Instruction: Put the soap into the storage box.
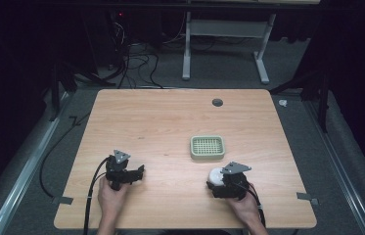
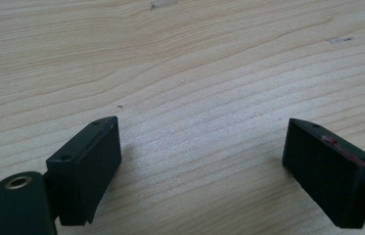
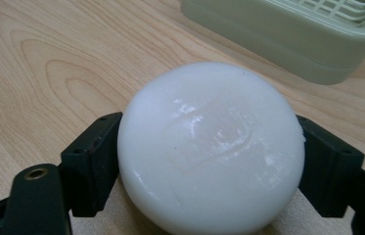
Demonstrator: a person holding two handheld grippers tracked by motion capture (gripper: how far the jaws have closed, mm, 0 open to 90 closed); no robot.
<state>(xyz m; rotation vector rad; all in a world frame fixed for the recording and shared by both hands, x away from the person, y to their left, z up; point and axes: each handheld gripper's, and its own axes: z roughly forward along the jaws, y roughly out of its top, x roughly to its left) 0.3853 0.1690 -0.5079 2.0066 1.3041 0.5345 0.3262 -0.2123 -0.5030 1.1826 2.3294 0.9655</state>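
A round white bar of soap [image 3: 209, 147] sits between the two black jaws of my right gripper [image 3: 209, 166], which press against its sides. In the high view the soap [image 1: 215, 175] shows just ahead of the right gripper [image 1: 219, 182], near the table's front right. A pale green soap dish [image 1: 207, 147] with a slotted grid top stands a little beyond it; its wall [image 3: 278, 36] crosses the top of the right gripper view. My left gripper [image 1: 138, 174] rests at the front left, and its jaws stand wide apart over bare wood [image 2: 202, 161].
The wooden table [image 1: 170, 122] has a dark round cable hole [image 1: 217, 102] near its far edge. Bits of tape [image 1: 307, 197] mark the front corners. Cables and a white desk frame [image 1: 229, 44] lie on the floor beyond.
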